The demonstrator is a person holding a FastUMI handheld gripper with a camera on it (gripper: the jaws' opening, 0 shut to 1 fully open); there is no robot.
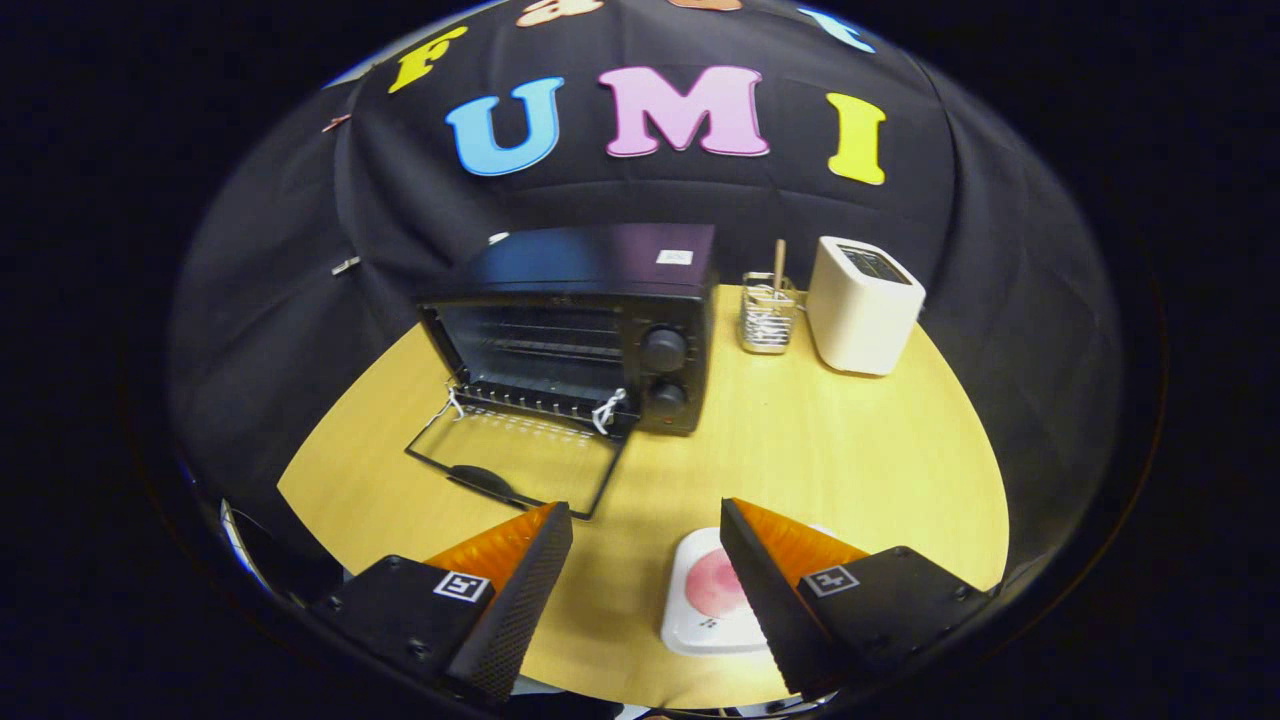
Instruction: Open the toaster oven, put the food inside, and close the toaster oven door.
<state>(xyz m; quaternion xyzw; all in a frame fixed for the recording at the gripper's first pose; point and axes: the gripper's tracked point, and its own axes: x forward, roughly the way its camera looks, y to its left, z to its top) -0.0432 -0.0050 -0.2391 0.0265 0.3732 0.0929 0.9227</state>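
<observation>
A black toaster oven (585, 325) stands on the wooden table (820, 460), beyond my fingers and to the left. Its glass door (515, 460) lies folded down flat on the table, and the wire rack inside shows. A white square plate (712, 592) with a round pink piece of food (715, 583) sits just ahead of my right finger, partly hidden by it. My gripper (645, 525) is open above the table's near edge, with nothing between its fingers.
A white pop-up toaster (862, 303) stands at the back right of the table. Beside it, next to the oven, is a small wire holder (768, 315) with a wooden stick in it. Bare tabletop lies between the oven and the plate.
</observation>
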